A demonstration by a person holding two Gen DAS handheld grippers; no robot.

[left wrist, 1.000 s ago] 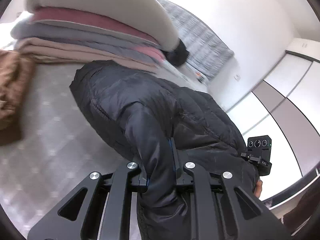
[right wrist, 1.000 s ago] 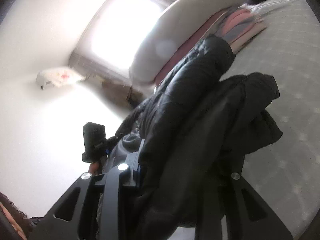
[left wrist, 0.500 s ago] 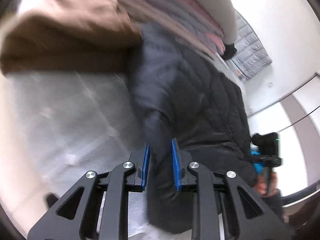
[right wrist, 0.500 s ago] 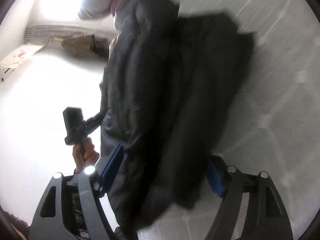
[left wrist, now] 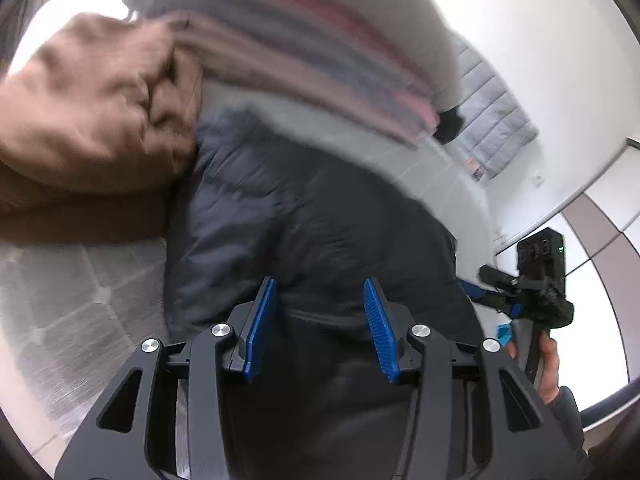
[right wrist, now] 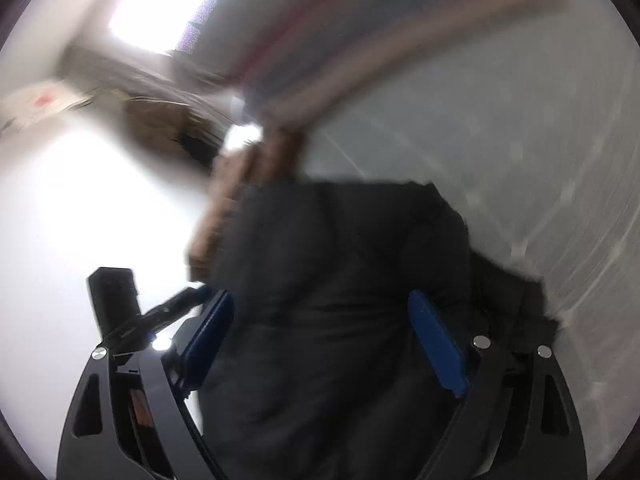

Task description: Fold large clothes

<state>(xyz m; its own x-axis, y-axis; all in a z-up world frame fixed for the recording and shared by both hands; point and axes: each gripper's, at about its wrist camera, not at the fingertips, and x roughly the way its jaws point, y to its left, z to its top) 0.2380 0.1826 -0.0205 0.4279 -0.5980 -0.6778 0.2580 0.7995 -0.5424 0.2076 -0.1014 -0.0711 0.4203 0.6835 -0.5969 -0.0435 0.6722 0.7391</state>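
A black puffer jacket lies folded on the grey patterned bed cover. My left gripper is open, its blue pads apart just above the jacket's near edge. In the right wrist view the jacket fills the lower middle, blurred. My right gripper is open wide over the jacket, holding nothing. The other gripper and the hand holding it show at the right of the left wrist view.
A brown garment lies bunched against the jacket's far left side. A stack of folded grey, pink and beige clothes stands behind the jacket. White wall and wardrobe doors are to the right.
Both grippers let go of the jacket: the left opened from shut on a fold, the right opened earlier and stays wide. The jacket now lies on the bed by the brown garment.
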